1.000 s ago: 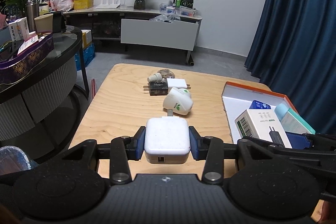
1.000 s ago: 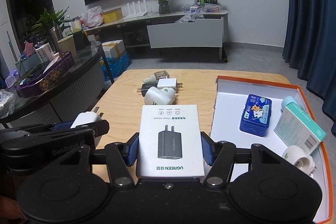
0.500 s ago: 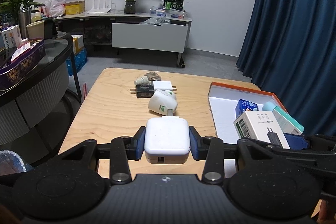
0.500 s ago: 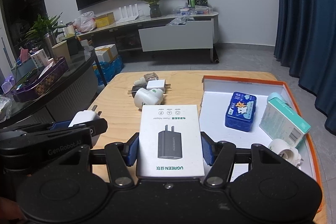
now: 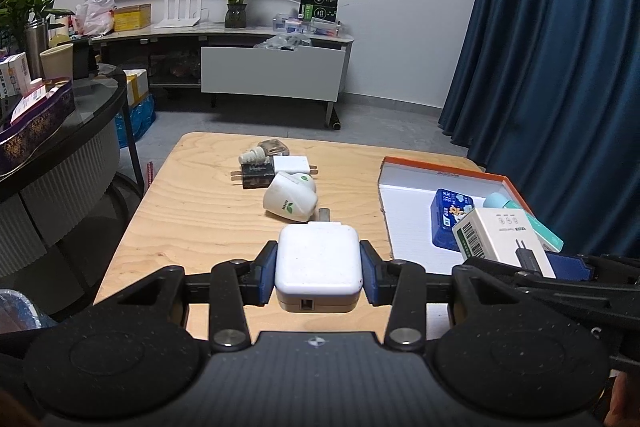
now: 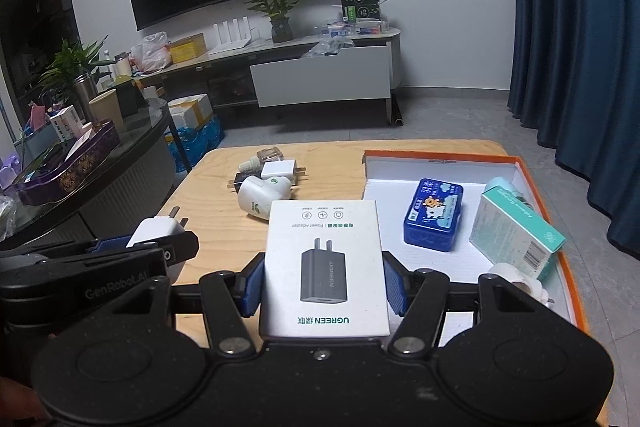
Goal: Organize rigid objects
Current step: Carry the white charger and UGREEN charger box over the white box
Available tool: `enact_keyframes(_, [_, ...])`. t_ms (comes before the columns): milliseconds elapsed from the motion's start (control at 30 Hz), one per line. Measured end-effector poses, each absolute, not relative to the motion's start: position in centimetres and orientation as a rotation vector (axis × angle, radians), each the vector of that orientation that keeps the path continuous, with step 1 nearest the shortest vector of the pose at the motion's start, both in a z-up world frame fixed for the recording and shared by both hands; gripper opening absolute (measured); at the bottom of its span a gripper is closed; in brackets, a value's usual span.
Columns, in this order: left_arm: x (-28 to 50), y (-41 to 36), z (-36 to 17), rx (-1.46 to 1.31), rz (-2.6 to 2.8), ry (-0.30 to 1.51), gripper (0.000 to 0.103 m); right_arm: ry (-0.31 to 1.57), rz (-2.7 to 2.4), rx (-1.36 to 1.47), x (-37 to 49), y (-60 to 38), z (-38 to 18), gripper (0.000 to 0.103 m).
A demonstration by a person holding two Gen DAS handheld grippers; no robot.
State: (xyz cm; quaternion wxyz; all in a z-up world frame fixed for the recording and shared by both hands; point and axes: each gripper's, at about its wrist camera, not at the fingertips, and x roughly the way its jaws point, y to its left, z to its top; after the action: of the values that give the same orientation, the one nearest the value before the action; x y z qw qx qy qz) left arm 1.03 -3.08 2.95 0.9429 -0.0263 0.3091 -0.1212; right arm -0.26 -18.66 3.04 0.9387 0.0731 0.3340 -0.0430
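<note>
My left gripper is shut on a white power adapter and holds it above the near part of the wooden table. It also shows in the right wrist view. My right gripper is shut on a white UGREEN adapter box, also seen in the left wrist view, held near the left edge of the orange-rimmed white tray. The tray holds a blue tin, a teal box and a white plug.
On the table's far middle lie a white rounded plug-in device, a black plug, a small white charger and a small bottle. A dark round table stands left; blue curtain right.
Both grippers have drawn back and up a little with their loads still held, so the table and tray look farther away. Nothing on the table has moved.
</note>
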Motion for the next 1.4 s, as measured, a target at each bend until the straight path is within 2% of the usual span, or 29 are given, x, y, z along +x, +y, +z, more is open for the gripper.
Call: enact_keyframes(1400, [0.6,-8.0,4.0,-0.017,-0.382,0.608,0.042,0.621,-0.216,0.190,-3.0,-23.7,4.8,0.071])
